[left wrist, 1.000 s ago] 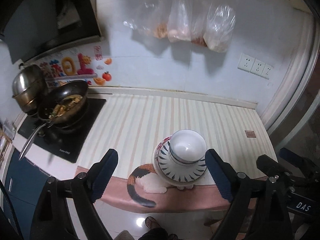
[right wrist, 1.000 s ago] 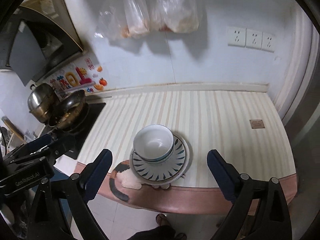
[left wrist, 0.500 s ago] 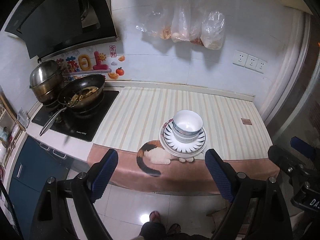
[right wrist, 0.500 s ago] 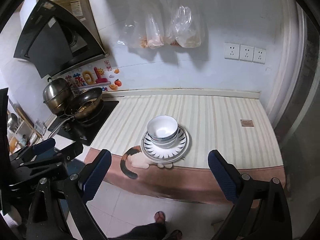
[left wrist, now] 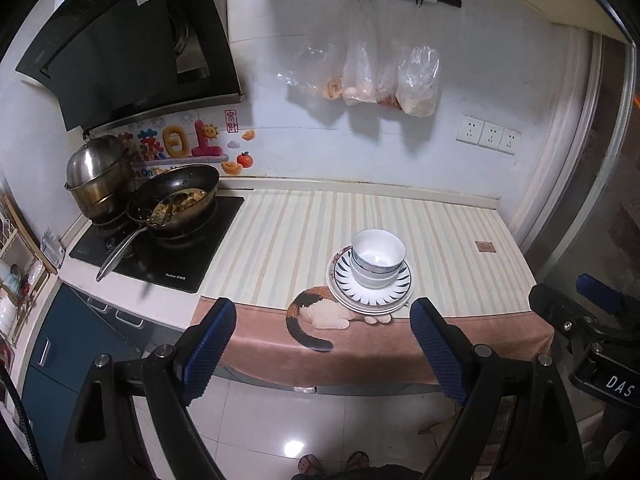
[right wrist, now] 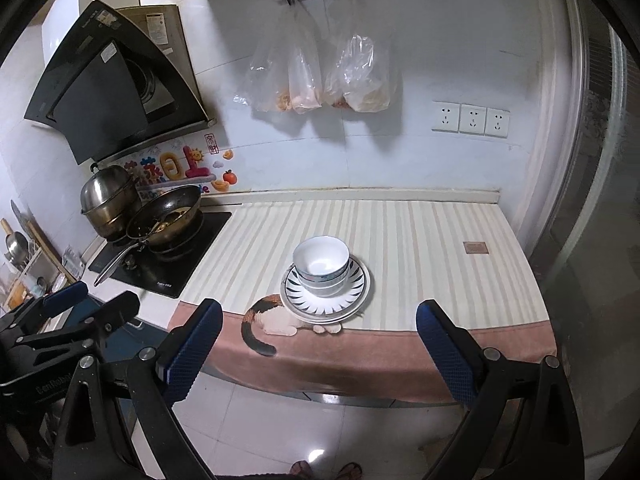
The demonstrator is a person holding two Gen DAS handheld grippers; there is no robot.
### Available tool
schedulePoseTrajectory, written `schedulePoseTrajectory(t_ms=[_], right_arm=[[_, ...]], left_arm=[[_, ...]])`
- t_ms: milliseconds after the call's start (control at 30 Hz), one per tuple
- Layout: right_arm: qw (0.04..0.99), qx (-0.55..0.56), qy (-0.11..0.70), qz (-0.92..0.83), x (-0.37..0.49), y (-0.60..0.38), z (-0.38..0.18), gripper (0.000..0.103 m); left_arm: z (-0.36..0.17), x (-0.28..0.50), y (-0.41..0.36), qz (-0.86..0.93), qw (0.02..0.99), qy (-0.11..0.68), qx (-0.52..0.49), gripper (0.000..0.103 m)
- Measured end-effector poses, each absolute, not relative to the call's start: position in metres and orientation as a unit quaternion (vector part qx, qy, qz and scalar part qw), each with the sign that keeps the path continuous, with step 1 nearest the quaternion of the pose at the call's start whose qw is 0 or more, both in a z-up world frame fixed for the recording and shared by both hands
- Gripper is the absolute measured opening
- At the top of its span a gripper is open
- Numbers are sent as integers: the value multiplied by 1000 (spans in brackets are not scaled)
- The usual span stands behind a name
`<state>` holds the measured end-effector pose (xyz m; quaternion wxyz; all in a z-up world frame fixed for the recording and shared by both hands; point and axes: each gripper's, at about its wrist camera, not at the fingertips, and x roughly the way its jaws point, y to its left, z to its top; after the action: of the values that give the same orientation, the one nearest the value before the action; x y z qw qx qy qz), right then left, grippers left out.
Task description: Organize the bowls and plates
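I've got both grippers held off the counter, above the floor, nothing in either. Left gripper [left wrist: 322, 344] fingers spread wide, empty; right gripper [right wrist: 318, 344] same, wide and empty. In the right wrist view the left gripper shows at the lower left edge; in the left wrist view the right gripper [left wrist: 596, 308] is at the right edge, well apart from the dishes.

Task stuff: stacked bowls [left wrist: 377, 258] sit upright, mouths up, nested inside each other on top of stacked plates [left wrist: 348, 294]. Plates lie flat, blue-rayed rim pattern on the top one, no real long axis since they are round. The stack is near the front edge of the counter, middle-right, on a striped cloth [left wrist: 288, 232] with a cat print [left wrist: 320, 312] just left of and touching under the plates. Same stack from the right wrist: bowls [right wrist: 320, 266], plates [right wrist: 352, 300].

Around: a black cooktop [left wrist: 160, 256] at the left with a wok [left wrist: 176, 200] with food in it, handle pointing near-left, and a steel pot [left wrist: 98, 176] behind it. Range hood [left wrist: 128, 52] above. Plastic bags [left wrist: 372, 76] hang on the far wall, wall sockets [left wrist: 488, 136] to the right. Nothing stands between my grippers and the stack.
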<state>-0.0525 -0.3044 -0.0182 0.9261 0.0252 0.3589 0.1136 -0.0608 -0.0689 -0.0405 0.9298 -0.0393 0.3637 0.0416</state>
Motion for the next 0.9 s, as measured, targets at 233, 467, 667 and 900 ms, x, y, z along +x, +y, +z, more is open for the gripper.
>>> schedulePoseTrajectory(t_ms=[233,467,667,900], right_arm=[[925,26,363,109,-63,-295,-20,100],[924,22,365,111,-73,-287,-22,100],[922,14,370,110,-79,-283,-25,100],[922,13,371,110,-79,-284,-25,100]], left_arm=[[-40,-69,-58,40,929,365,-43,89],[-42,-80,-50,43,928,366,-49,89],[-45,-87,-46,43,927,369,-54,89],[-45,-88,-45,43,927,369,-55,89]])
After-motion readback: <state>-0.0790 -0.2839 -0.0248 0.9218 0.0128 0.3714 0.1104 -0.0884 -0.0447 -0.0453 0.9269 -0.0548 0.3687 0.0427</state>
